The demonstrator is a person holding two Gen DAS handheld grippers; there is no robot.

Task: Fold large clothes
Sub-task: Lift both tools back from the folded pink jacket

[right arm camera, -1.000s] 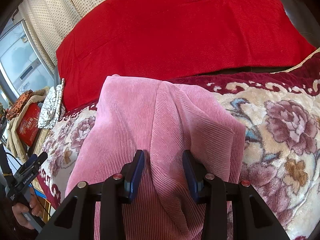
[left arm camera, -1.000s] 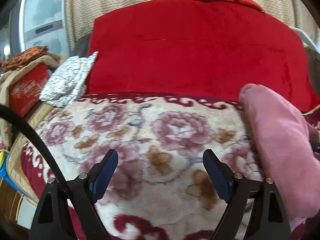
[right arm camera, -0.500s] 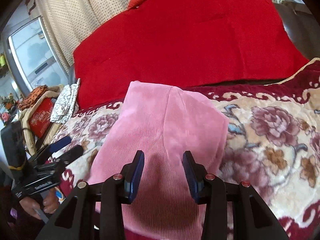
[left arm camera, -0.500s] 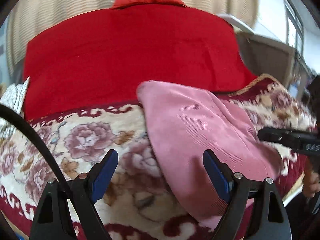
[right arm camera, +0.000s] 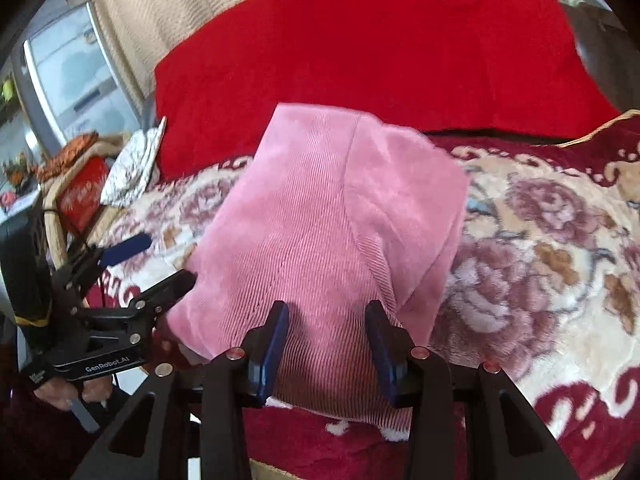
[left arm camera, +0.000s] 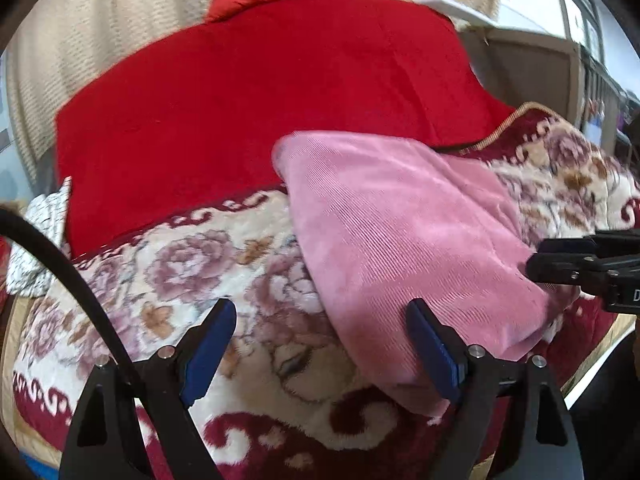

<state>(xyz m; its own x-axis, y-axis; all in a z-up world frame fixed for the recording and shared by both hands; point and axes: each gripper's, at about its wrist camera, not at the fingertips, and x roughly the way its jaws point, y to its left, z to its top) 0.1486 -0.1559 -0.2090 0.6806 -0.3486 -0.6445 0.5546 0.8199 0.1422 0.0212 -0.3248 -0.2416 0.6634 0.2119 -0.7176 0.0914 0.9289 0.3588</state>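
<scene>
1. Far left, right wrist view: a patterned white cloth [right arm camera: 132, 172] lies off the bed edge beside a red box [right arm camera: 82, 196], with a grey appliance [right arm camera: 76, 76] behind them.
2. Left gripper [left arm camera: 322, 350]: blue pads spread wide, released, nothing between them. It hovers over the floral blanket [left arm camera: 180, 264] at the near-left edge of the garment; its right pad sits just beside the pink fabric. In the right wrist view the same gripper [right arm camera: 158, 258] comes in from the left with its tip at the garment's left edge; cannot tell if it touches.
3. Centre: the pink corduroy garment [right arm camera: 320, 232] lies folded on the floral blanket, long axis near to far, its far end reaching the red quilt [right arm camera: 380, 52]. A fold ridge runs down its right half.
4. Right gripper [right arm camera: 326, 354]: jaws partly apart over the garment's near end, fabric showing between the pads; cannot tell if it is pinched. In the left wrist view it [left arm camera: 536, 258] meets the garment's right edge.
5. Right: bare floral blanket with maroon border, beige curtain [left arm camera: 120, 20] far behind.
</scene>
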